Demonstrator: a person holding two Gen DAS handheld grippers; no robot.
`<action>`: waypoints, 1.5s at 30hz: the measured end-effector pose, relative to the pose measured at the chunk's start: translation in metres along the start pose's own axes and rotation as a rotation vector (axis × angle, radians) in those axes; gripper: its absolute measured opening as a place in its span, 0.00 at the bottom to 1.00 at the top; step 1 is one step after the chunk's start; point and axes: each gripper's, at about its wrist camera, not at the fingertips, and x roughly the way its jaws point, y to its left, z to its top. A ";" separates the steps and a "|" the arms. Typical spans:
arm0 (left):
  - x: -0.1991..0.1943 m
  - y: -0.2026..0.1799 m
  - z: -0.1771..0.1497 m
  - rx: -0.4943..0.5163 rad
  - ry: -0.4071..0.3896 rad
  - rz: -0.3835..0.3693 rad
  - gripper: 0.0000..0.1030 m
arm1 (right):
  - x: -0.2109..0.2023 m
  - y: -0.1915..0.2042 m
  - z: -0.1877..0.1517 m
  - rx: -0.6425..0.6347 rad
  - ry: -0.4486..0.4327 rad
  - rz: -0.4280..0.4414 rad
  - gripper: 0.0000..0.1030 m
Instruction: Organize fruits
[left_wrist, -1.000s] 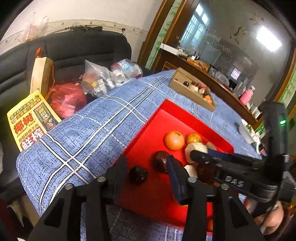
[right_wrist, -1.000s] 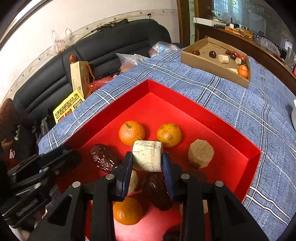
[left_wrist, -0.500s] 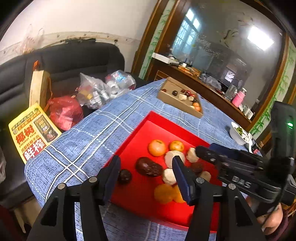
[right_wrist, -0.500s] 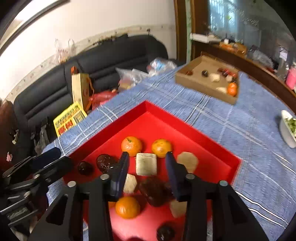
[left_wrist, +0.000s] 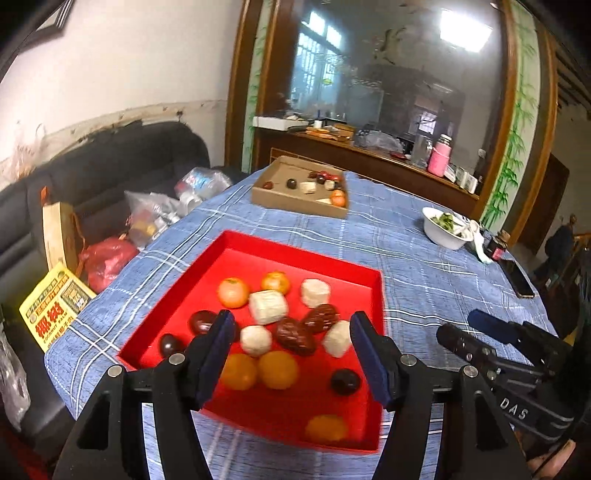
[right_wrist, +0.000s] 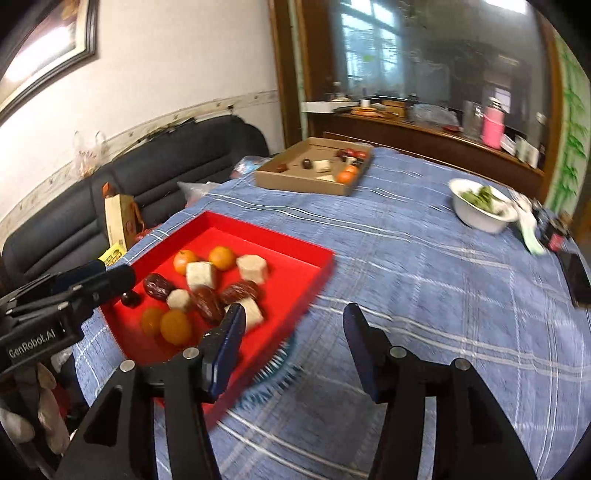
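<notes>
Left gripper (left_wrist: 290, 354): jaws just opening, nothing held.
Right gripper (right_wrist: 293, 341): same, empty.
Round orange mandarins (left_wrist: 232, 292): light, soft; grip sides gently.
Shallow red tray (left_wrist: 303, 251): stiff.

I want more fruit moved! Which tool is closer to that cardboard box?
Probably right: the right tool, open and empty, hangs over the blue checked tablecloth facing the brown cardboard box; the left tool overlooks the red tray.

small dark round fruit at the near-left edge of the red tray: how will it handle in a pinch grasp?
The dark round fruit looks smooth and glossy, so it may slip between the pads. It is round and lies free on the flat floor of the red tray, so a nudge would probably roll it. It looks small and likely light; firmness cannot be told.
</notes>
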 end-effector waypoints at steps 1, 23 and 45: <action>0.000 -0.007 -0.001 0.011 0.000 0.000 0.66 | -0.002 -0.003 -0.003 0.005 -0.002 -0.005 0.54; 0.003 -0.048 -0.015 0.116 -0.049 0.058 0.79 | -0.010 -0.011 -0.030 0.011 -0.017 -0.037 0.60; 0.024 -0.042 -0.022 0.129 0.029 0.105 0.80 | 0.004 -0.003 -0.035 0.001 0.027 -0.047 0.61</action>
